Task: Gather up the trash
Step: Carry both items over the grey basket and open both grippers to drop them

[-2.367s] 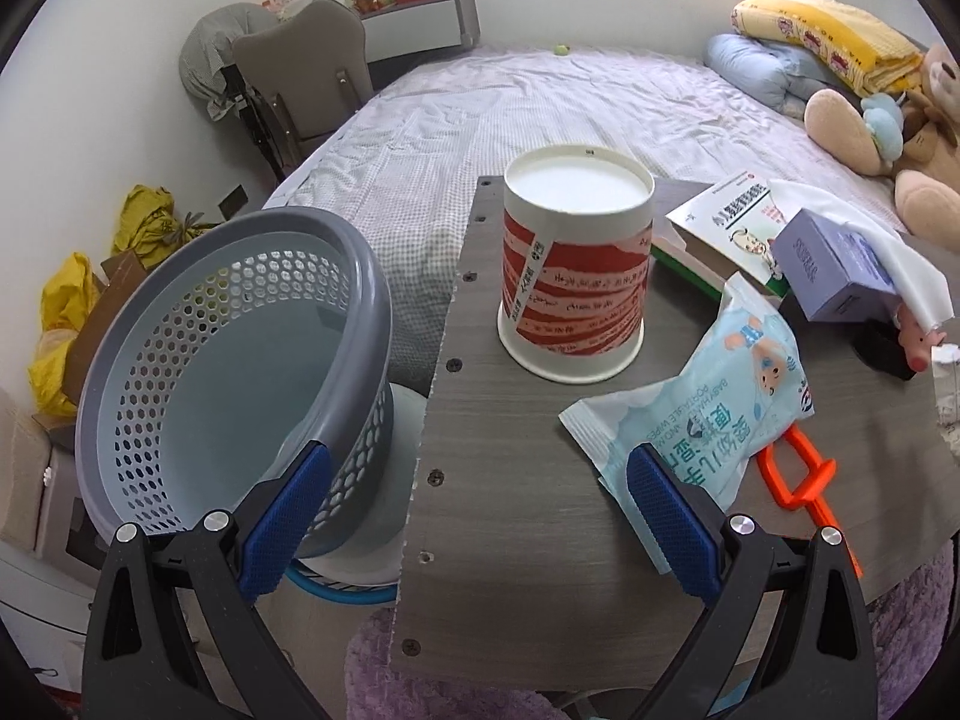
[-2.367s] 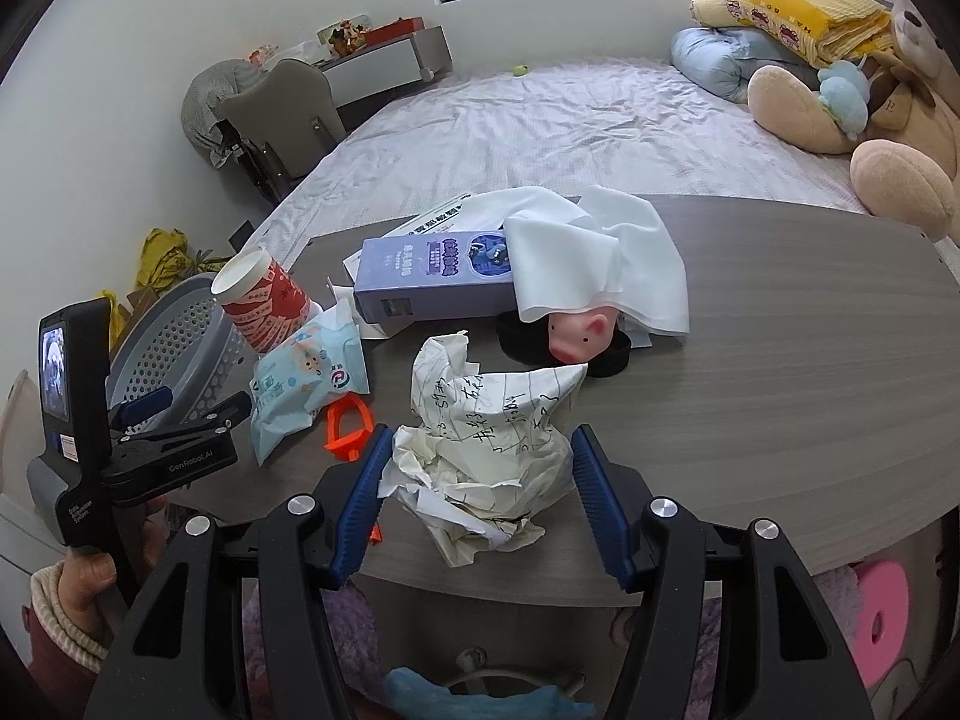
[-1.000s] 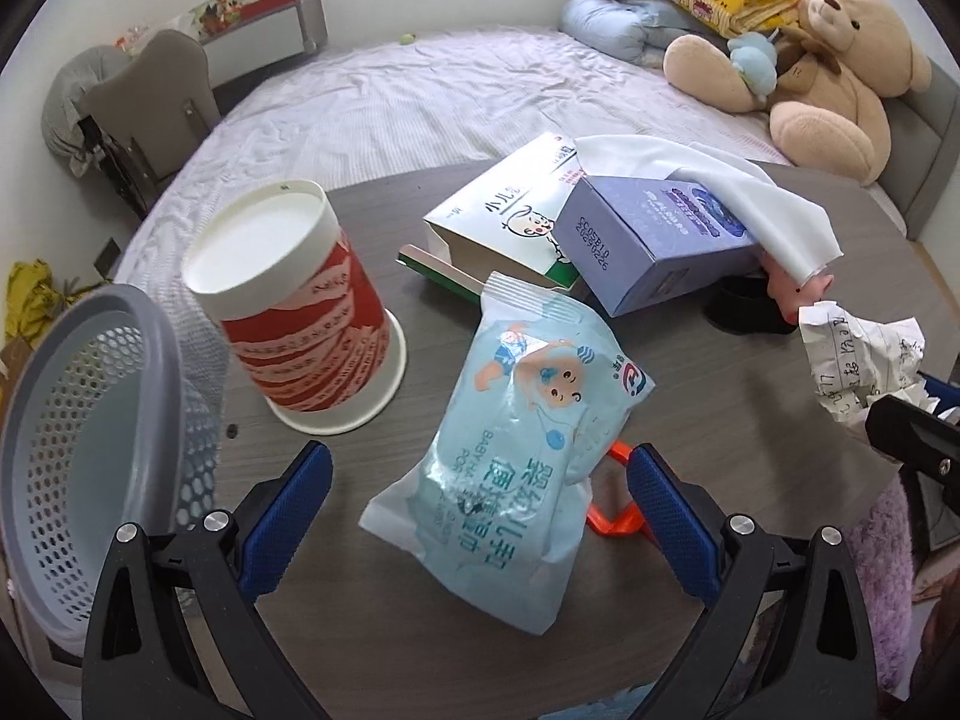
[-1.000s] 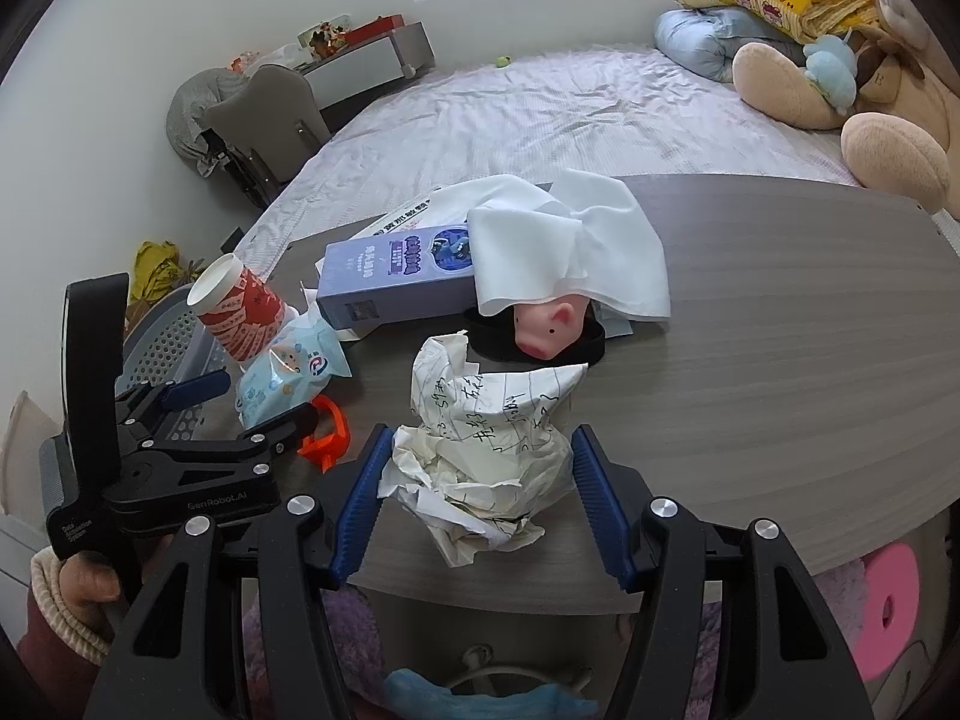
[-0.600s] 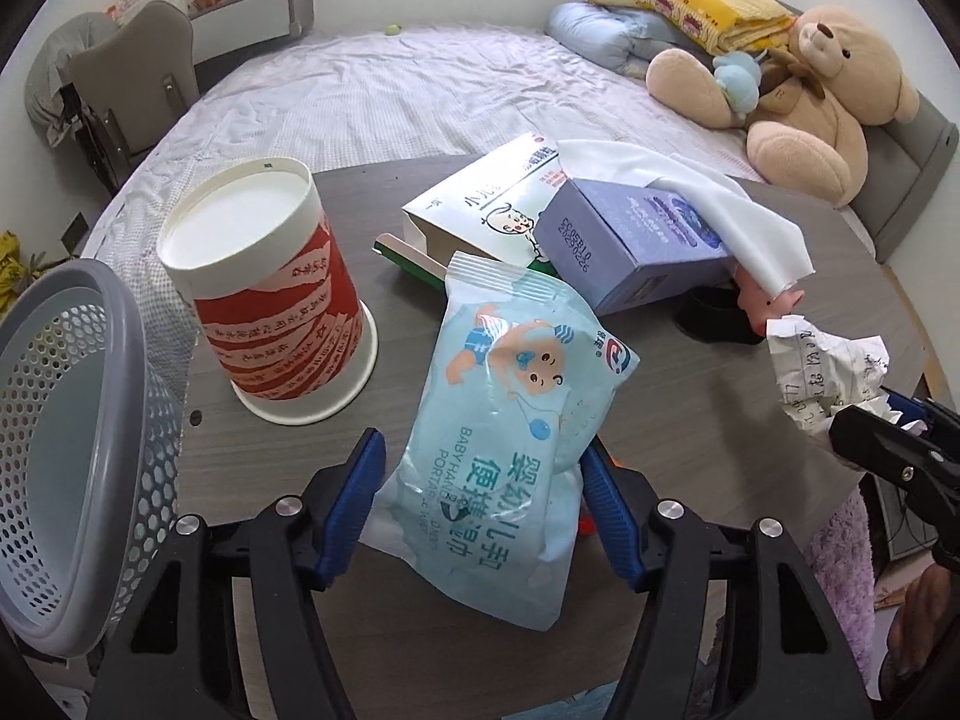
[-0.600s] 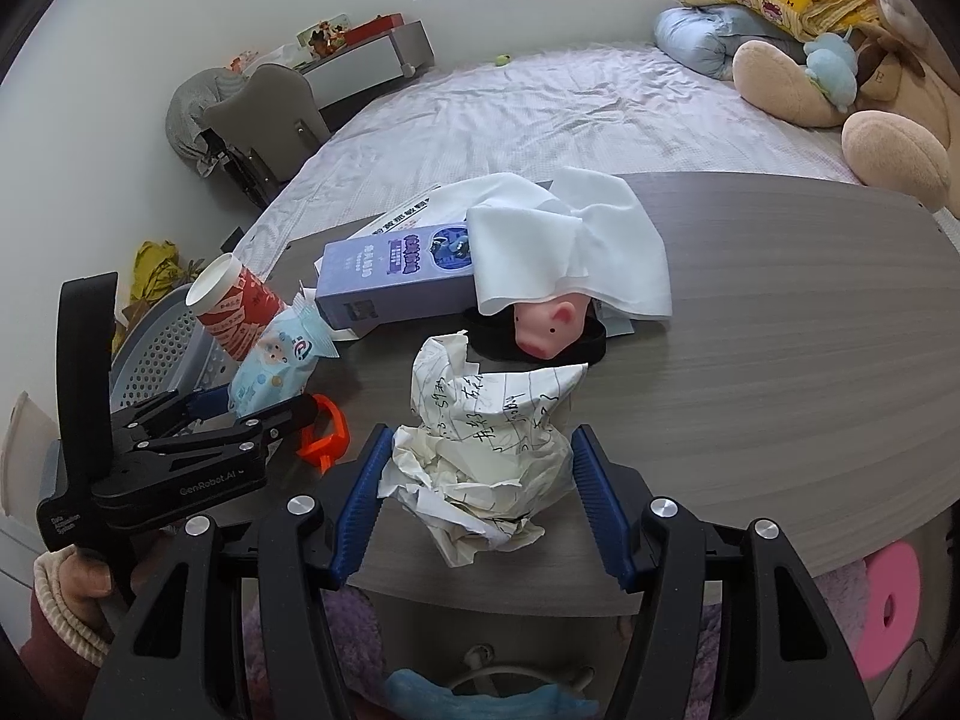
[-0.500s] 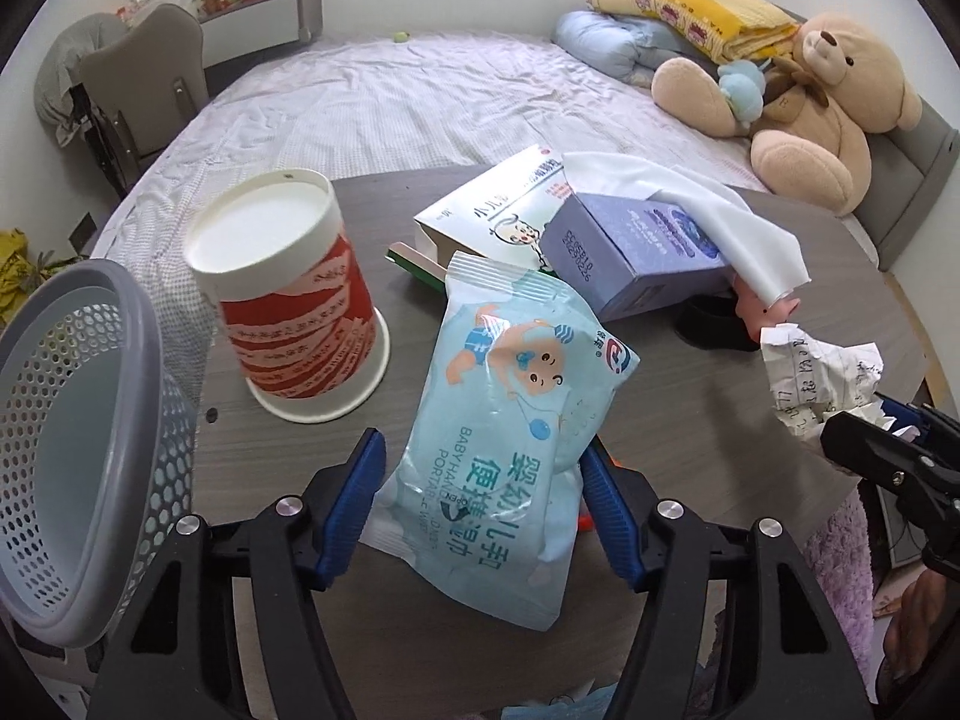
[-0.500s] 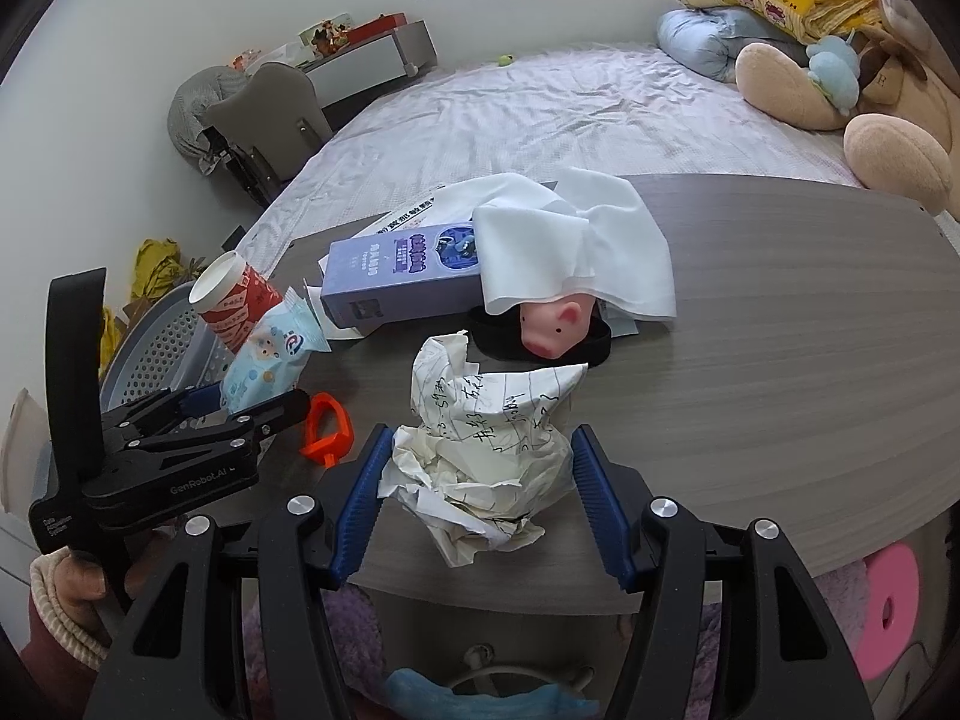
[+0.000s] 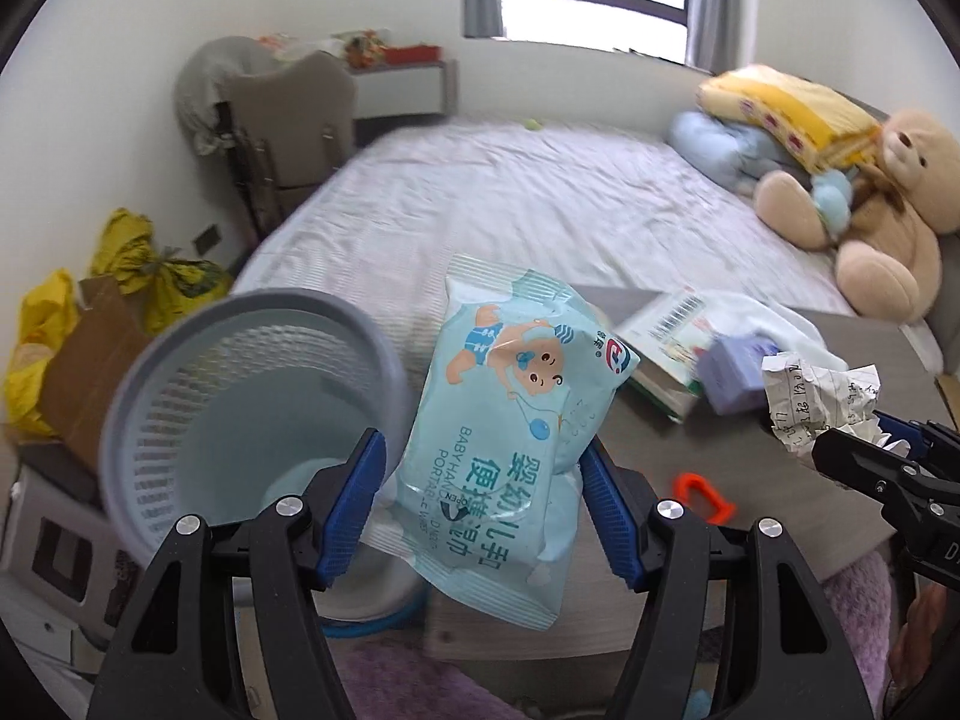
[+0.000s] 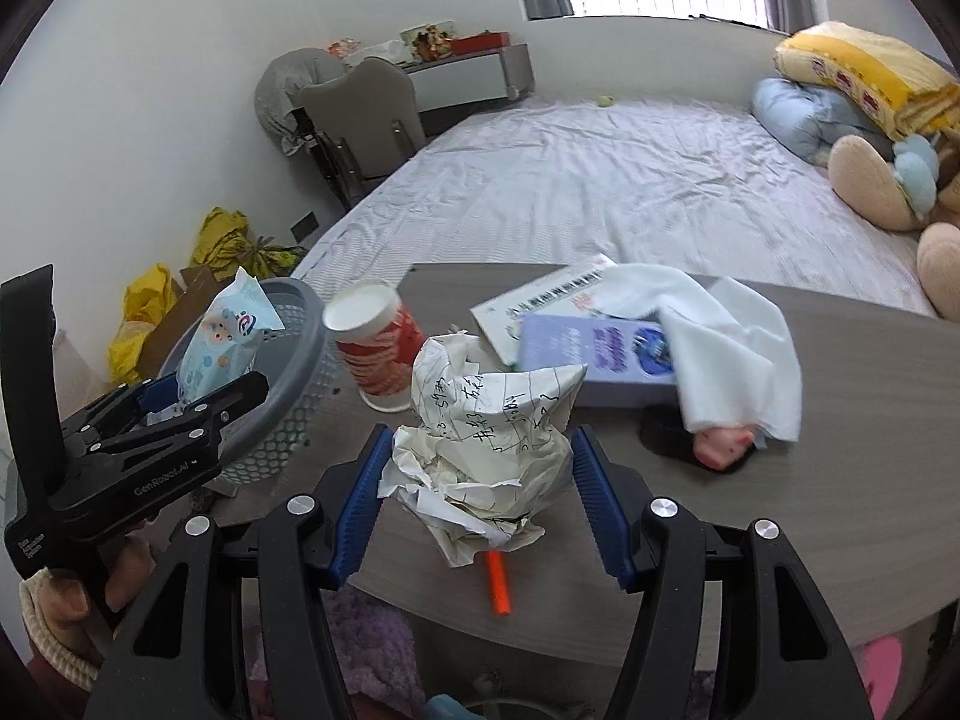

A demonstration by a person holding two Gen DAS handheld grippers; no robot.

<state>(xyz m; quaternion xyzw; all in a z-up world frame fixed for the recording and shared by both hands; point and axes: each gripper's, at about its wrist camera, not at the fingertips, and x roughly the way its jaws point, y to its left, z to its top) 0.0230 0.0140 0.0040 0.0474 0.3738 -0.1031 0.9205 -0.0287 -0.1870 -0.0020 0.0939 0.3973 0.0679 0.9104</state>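
Your left gripper (image 9: pixel 480 498) has just closed its fingers on one pale blue wipes pack (image 9: pixel 510 414), lifted off the desk (image 9: pixel 750 480) at frame centre, beside the one grey basket (image 9: pixel 240 402) at left. Your right gripper (image 10: pixel 474 498) clamps one crumpled paper ball (image 10: pixel 480 438), low in the middle of its view. On the desk you have one red-and-white cup (image 10: pixel 375 348), one purple box (image 10: pixel 600 360) under one white cloth (image 10: pixel 720 336), one booklet (image 10: pixel 540 300) and one orange clip (image 9: pixel 699 495). One teddy bear (image 9: pixel 870 210) sits on the bed (image 9: pixel 510 198), upper right.
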